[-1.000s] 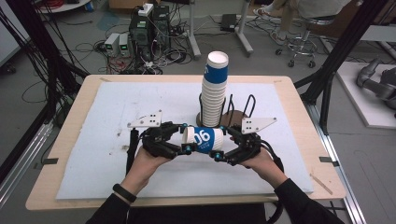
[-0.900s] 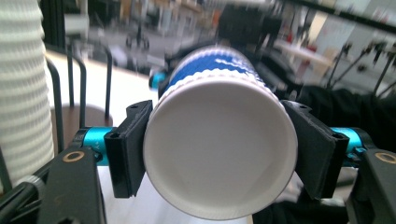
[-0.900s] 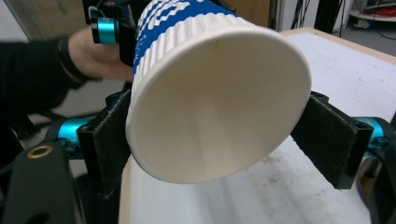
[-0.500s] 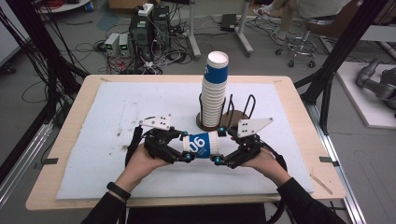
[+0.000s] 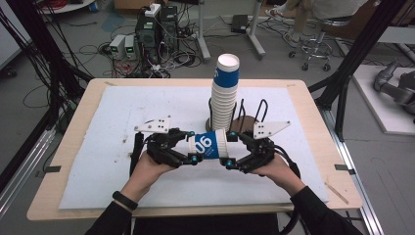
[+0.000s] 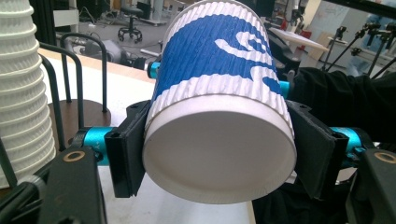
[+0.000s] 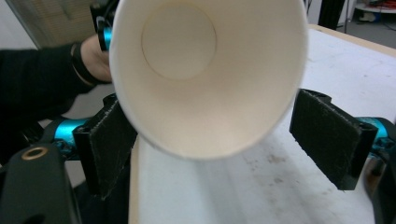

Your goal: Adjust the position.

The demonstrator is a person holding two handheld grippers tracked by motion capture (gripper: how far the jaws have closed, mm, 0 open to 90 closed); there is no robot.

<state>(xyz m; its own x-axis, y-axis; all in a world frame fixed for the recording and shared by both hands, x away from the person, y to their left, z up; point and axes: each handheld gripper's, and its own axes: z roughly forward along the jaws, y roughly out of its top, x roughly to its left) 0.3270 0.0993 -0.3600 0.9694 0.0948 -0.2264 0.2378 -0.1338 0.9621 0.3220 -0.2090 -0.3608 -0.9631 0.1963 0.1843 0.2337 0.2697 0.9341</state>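
A tall cup stack (image 5: 225, 90) stands upright in a wire holder (image 5: 250, 117) on the table's white mat (image 5: 117, 117), with computer boxes (image 5: 155, 27), cables and a stool (image 5: 313, 46) on the floor behind.

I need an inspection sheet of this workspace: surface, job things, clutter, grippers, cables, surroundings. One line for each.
Surface: white mat on wooden table, some dark smudges.
Job things: blue-white cup held sideways above the mat; cup stack upright in wire rack.
Clutter: nothing seen.
Grippers: left gripper shut on the cup's base end; right gripper open, fingers either side of the rim, right one clearly apart.
Cables: black cable from the left gripper lies on the mat.
Surroundings: electronics boxes, floor wires, stool.
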